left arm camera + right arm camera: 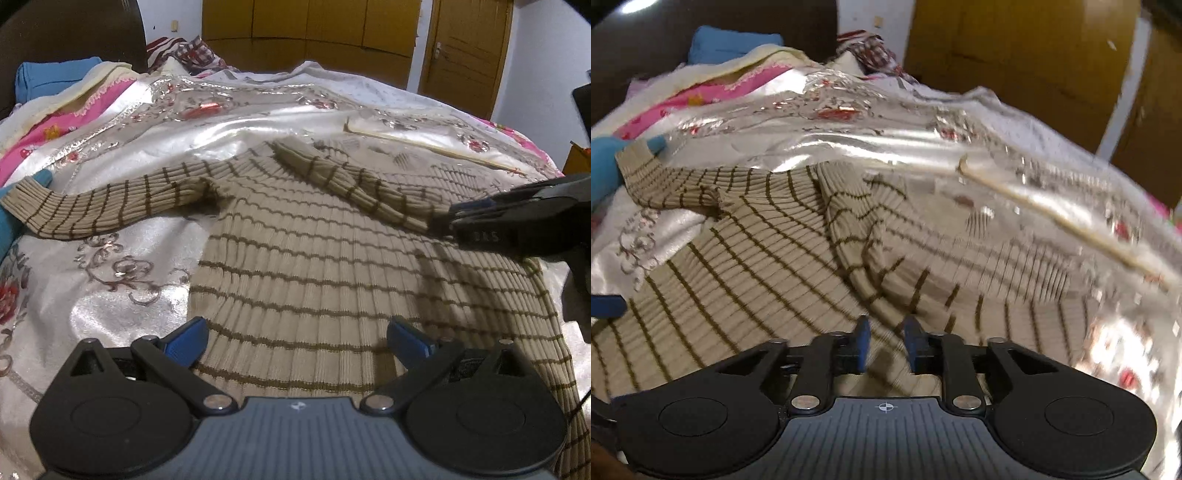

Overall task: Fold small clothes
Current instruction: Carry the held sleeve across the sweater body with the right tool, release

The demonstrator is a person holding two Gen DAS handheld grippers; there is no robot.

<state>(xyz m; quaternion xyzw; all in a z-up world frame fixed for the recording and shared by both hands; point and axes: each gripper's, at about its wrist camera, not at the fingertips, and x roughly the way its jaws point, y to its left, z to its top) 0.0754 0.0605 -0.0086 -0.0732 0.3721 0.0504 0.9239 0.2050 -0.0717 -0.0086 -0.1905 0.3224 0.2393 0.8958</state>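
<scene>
A beige ribbed sweater [295,266] with thin brown stripes lies flat on the bed. One sleeve [92,206] stretches out to the left. The other sleeve [351,184] is folded diagonally across the chest. My left gripper [295,332] hovers wide open over the sweater's lower body, holding nothing. My right gripper [443,221] comes in from the right at the lower end of the folded sleeve. In the right wrist view its jaws [886,325] stand a little apart, with the folded sleeve [857,240] running down between them and no pad pressing on it. That view is blurred.
A shiny silver embroidered bedcover [129,147] lies under the sweater. Pink, cream and blue cloths [74,103] are piled at the back left. A thin pale stick [424,144] lies on the cover at the far right. A wooden wardrobe [314,29] and door [465,55] stand behind.
</scene>
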